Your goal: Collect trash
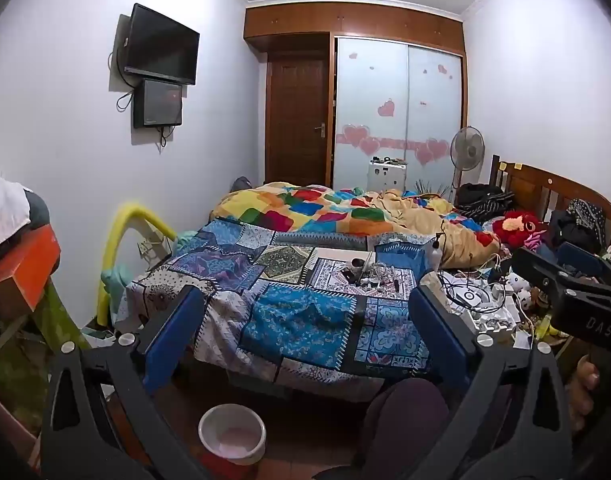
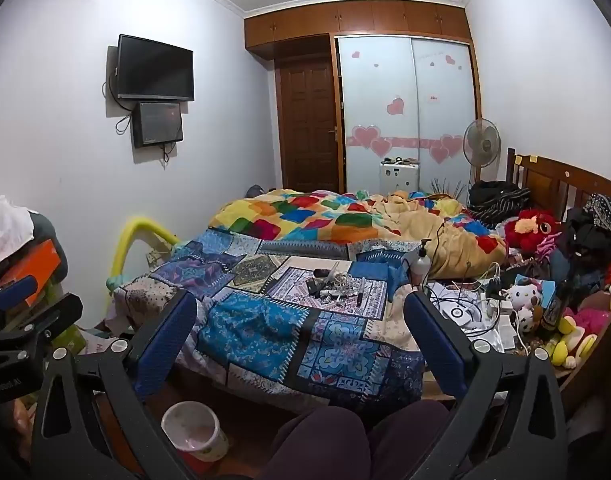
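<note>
Both grippers are spread wide, holding nothing. The little pile of bits (image 2: 339, 286) is lying on the bed (image 2: 265, 332), straight ahead of the right gripper (image 2: 301, 344); the left gripper (image 1: 305, 336) is farther left of it.

Right hand-held gripper (image 2: 301, 344): jaws fully apart, empty, above the patchwork bed (image 2: 265, 332); white bin (image 2: 195, 430) on floor below.

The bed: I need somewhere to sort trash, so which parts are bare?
Free: the blue patchwork sheet at the near-left corner, between the bed edge and the small clutter pile. Crowded: the right side, with cables and soft toys, and the rumpled quilt behind.
</note>
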`<action>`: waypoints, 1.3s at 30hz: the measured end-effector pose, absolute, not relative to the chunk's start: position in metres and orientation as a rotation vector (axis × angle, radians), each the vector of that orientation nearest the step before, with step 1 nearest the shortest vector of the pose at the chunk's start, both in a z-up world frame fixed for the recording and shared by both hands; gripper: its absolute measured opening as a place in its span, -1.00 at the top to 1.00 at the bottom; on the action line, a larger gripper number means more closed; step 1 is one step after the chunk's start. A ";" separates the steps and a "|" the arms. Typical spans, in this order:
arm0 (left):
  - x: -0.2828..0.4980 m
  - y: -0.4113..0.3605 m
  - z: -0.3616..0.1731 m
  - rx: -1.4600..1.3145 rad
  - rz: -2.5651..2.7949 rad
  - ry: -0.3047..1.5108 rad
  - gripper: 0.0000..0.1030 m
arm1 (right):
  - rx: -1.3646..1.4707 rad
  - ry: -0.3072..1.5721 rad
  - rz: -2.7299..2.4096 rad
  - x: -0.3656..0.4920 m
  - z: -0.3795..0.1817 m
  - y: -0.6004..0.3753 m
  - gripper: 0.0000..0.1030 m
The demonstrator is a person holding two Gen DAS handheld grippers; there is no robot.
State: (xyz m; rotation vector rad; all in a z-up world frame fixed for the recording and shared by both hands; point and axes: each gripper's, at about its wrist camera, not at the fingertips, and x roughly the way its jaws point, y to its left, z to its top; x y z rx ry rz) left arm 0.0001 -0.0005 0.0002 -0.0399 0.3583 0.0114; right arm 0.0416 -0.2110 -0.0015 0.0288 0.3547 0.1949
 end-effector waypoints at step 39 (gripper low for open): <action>-0.003 0.005 -0.006 -0.056 0.024 0.353 -1.00 | 0.026 0.353 0.193 0.037 0.016 -0.211 -1.00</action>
